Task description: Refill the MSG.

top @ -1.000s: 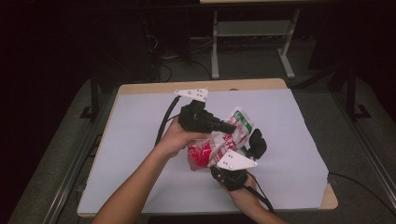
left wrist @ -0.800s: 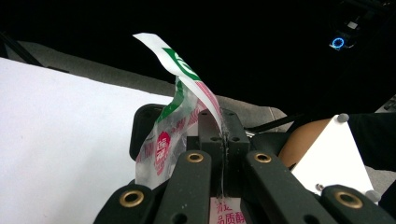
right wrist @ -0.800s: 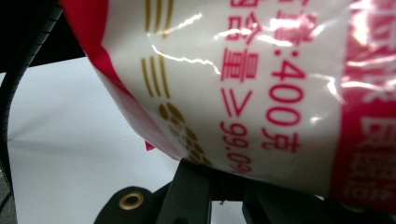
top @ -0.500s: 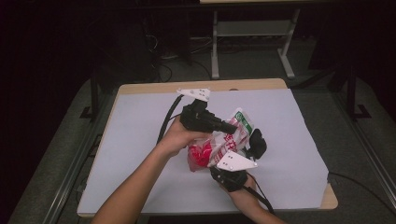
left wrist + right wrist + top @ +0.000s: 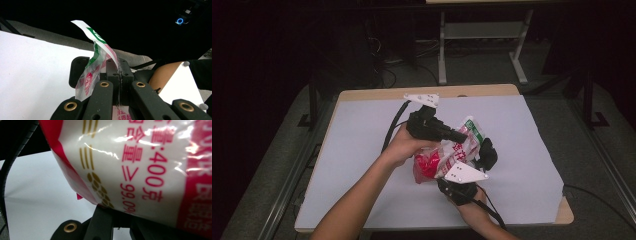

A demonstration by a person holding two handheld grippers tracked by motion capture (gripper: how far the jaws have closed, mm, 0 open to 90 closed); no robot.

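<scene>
Above the middle of the white table, the left tongs are clamped on the upper edge of a red, white and green plastic bag; the left gripper view shows the film pinched between closed jaws. The right tongs grip its other side. The right gripper view reads "400" and "≥99.0%" in red.
</scene>
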